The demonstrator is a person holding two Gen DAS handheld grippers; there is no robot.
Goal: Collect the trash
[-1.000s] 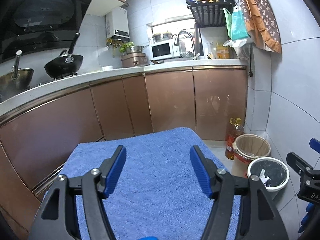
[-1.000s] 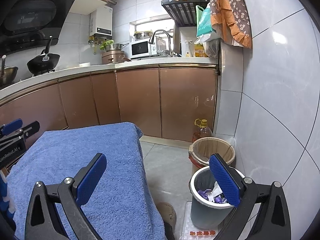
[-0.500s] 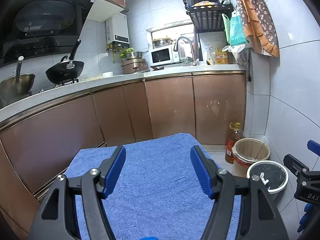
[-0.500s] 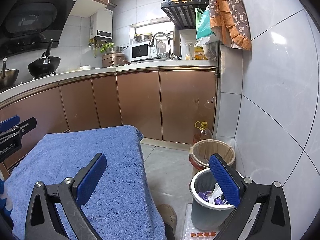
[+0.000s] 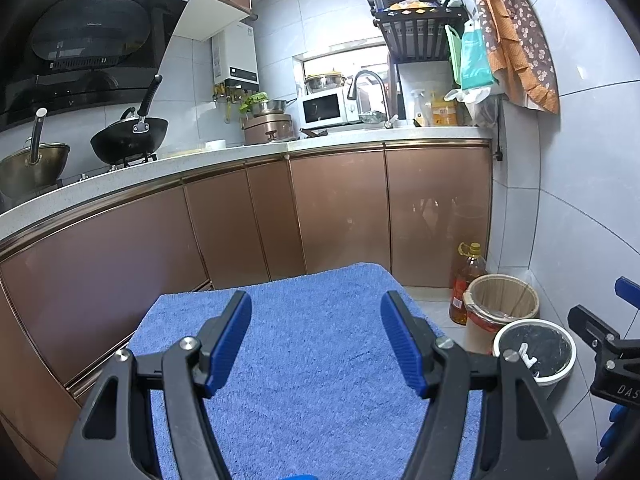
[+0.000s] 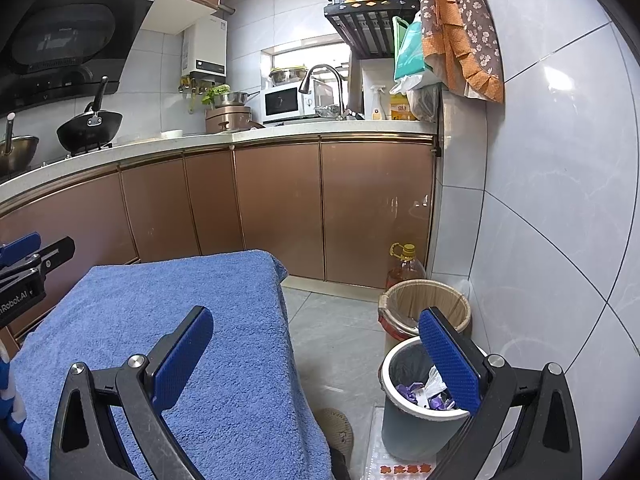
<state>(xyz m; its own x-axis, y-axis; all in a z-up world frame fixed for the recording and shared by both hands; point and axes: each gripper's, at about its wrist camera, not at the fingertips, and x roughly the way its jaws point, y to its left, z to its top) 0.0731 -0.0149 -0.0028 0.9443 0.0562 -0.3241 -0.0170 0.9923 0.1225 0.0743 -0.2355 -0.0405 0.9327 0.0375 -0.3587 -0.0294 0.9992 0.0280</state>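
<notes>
Holding both grippers out over a blue towel that covers a raised surface in a small kitchen, we have the left gripper with its jaws spread wide and only towel pile showing in the gap. The right gripper is spread wide too, with nothing between its blue pads; one pad hangs over the towel, the other over the floor side.

On the tiled floor to the right of the towel stands a grey trash bin with a white rim, close to the wall. Inside it we see purple and white wrappers, partly hidden by the right gripper's far pad. Just behind that bin sits a tan wastebasket with a clear liner, its lower part red, and behind that a bottle of cooking oil with a yellow cap against the copper-coloured cabinet doors.

From the left wrist view the grey bin shows a dark liner and a small white scrap. On the counter we see a black wok, a white microwave and a faucet.
</notes>
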